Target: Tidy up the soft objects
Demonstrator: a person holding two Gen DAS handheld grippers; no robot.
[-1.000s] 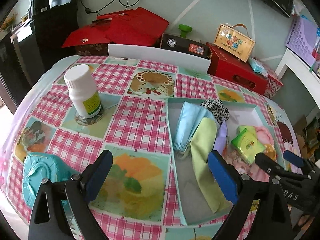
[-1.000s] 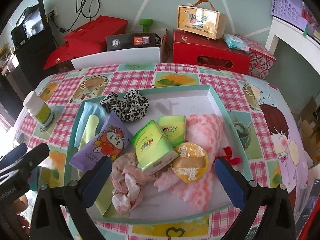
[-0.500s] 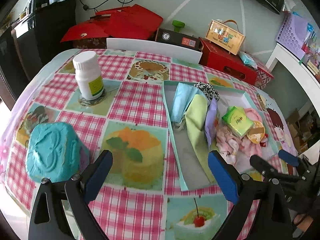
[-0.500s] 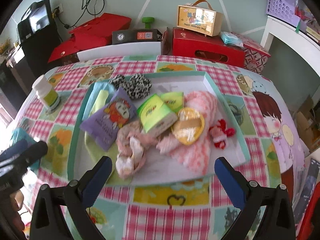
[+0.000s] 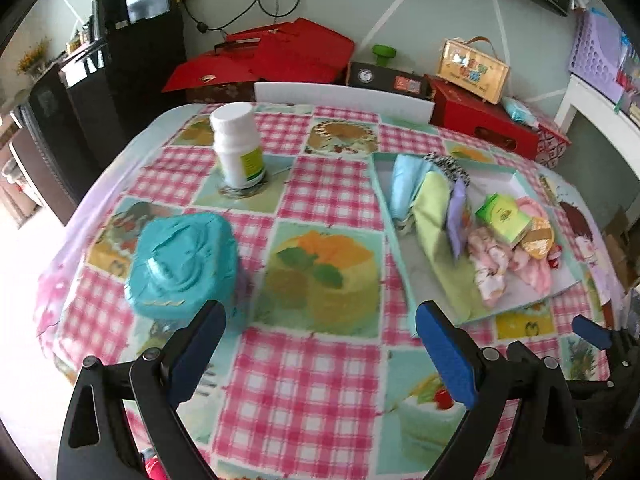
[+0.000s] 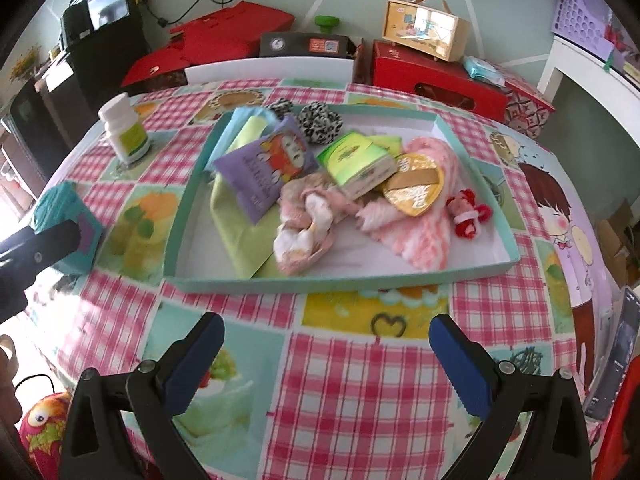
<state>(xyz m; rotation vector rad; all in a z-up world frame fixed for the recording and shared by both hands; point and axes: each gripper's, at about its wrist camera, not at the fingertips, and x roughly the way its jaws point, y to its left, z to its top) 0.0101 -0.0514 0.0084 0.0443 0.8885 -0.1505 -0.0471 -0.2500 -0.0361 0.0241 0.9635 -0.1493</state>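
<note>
A teal tray on the checked tablecloth holds soft things: a green cloth, a purple tissue pack, a green tissue pack, pink socks, a pink striped cloth, leopard scrunchies and a small red doll. My left gripper is open above the table's near edge, left of the tray. My right gripper is open too, in front of the tray, nothing between its fingers.
A white pill bottle and a teal box stand left of the tray. Red boxes, a black box and a small yellow case line the wall behind. A white shelf stands at right.
Both grippers have pulled back toward the near table edge and away from the tray. The tray's contents stay put. Both stay open.
</note>
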